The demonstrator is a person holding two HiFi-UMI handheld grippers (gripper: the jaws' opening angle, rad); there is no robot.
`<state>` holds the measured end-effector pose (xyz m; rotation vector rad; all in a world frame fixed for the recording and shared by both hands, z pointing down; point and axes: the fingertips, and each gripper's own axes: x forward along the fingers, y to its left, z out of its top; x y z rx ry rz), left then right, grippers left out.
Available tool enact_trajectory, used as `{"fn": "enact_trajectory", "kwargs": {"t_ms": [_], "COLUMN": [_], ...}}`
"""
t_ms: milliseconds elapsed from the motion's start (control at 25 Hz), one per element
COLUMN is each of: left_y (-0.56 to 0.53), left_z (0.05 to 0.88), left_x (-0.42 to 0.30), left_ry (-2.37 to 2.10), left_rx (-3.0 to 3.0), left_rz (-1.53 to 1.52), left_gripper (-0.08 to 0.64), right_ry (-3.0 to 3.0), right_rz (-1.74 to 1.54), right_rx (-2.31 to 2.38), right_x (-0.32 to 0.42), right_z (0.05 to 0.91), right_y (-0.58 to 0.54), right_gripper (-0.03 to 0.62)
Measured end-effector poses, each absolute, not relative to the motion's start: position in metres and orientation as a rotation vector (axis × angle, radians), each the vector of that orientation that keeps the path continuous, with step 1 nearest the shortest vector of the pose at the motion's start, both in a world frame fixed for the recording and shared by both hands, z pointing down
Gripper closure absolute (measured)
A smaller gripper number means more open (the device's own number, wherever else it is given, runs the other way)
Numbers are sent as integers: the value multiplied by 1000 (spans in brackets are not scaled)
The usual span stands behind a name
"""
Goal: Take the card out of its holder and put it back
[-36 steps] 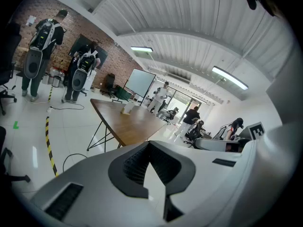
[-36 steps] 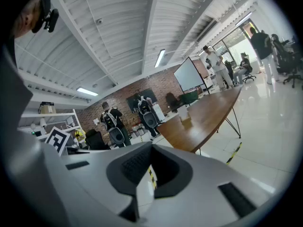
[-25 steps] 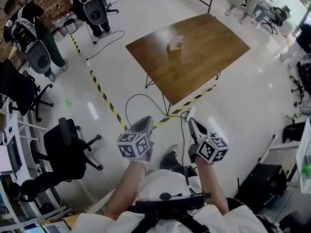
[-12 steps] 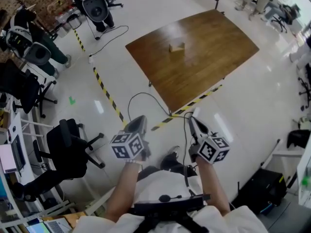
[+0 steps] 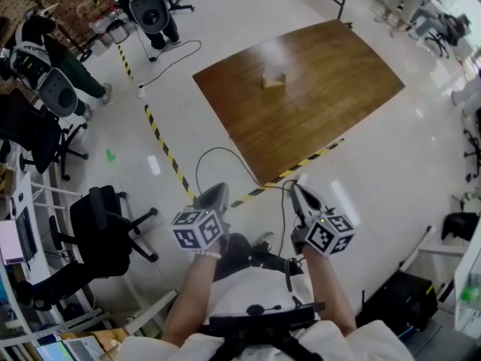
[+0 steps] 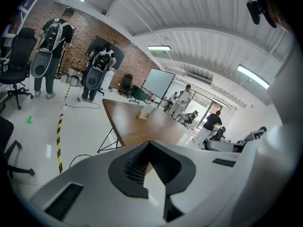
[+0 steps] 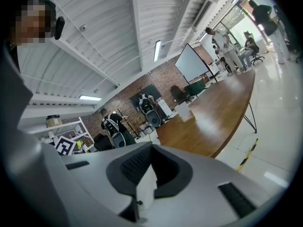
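between the jaws of the left gripper (image 5: 216, 191) there is nothing; they are pressed together at the tips. the right gripper (image 5: 296, 189) is the same, jaws closed and empty. both are held side by side, a little apart, in front of the person's body over the pale floor (image 5: 376, 171), well short of the table (image 5: 323, 104). the card holder (image 5: 273, 80) stands alone on that brown table, near its middle, somewhat closer to the far edge and left corner. a pale card seems to stand in it, too small to be sure. yellow-and-black tape (image 5: 166, 153) runs along the floor left of the table. an office chair (image 5: 105, 228) stands further left.
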<state>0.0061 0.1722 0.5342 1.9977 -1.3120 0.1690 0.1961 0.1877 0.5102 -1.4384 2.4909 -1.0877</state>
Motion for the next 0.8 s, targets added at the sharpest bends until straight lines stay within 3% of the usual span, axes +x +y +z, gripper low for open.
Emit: {"fn": "enact_trajectory", "kwargs": {"t_ms": [800], "left_y": [124], "left_z": [526], "left_x": [4], "left_ry": [-1234], "left_rx": [2093], "left_rz": [221], "left_gripper": [569], "right_ry": [2493], "right_rz": [-1051], "right_rx": [-1474], "right_x": [154], "right_z": [505], "right_y": [139], "right_gripper": [592]}}
